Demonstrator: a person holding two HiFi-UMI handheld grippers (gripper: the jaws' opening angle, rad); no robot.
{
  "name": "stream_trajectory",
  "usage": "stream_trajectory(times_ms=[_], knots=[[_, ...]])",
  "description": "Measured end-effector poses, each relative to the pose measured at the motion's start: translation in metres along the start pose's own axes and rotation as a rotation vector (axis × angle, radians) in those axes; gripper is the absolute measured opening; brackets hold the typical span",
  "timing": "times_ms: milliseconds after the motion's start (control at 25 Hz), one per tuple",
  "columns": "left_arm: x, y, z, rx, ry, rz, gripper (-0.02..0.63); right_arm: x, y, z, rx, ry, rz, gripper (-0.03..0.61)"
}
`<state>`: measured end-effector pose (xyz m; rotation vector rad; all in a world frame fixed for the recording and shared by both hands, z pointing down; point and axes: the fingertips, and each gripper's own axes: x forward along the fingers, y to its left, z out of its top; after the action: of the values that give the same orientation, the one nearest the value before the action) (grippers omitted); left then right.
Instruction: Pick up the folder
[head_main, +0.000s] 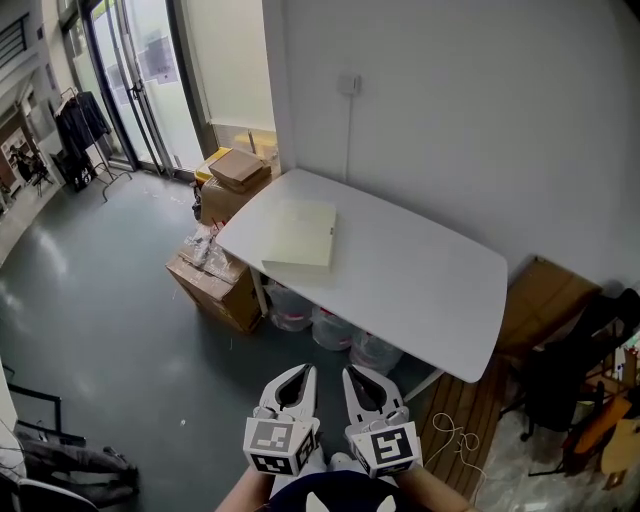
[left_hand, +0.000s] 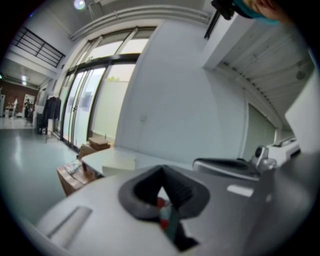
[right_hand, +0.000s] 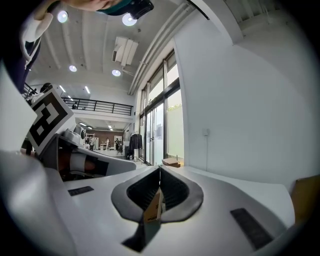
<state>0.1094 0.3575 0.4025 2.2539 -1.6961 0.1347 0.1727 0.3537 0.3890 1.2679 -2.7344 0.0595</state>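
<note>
A pale cream folder (head_main: 300, 233) lies flat on the left part of a white table (head_main: 420, 280), near its left edge. Both grippers hang side by side in the air well short of the table's near edge, pointing toward it. My left gripper (head_main: 303, 369) is shut with nothing in it, and my right gripper (head_main: 352, 371) is shut and empty too. In the left gripper view the closed jaws (left_hand: 161, 171) point at the far-off table, where the folder (left_hand: 118, 169) shows as a light slab. The right gripper view has its shut jaws (right_hand: 160, 170) aimed over the tabletop.
Cardboard boxes (head_main: 218, 279) are stacked on the floor left of the table, with more (head_main: 236, 176) by the glass doors (head_main: 140, 80). Clear plastic jugs (head_main: 320, 326) sit under the table. A brown board (head_main: 545, 300) and a black chair (head_main: 560, 385) stand at the right.
</note>
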Motion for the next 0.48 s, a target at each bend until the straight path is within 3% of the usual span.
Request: stream_trajectory(times_ms=[480], knots=[[0.051,0.092,0.029,-0.015,0.004,-0.02,0.005,0.105,0.001,0.005,0.0,0.001,-0.017,0.009]])
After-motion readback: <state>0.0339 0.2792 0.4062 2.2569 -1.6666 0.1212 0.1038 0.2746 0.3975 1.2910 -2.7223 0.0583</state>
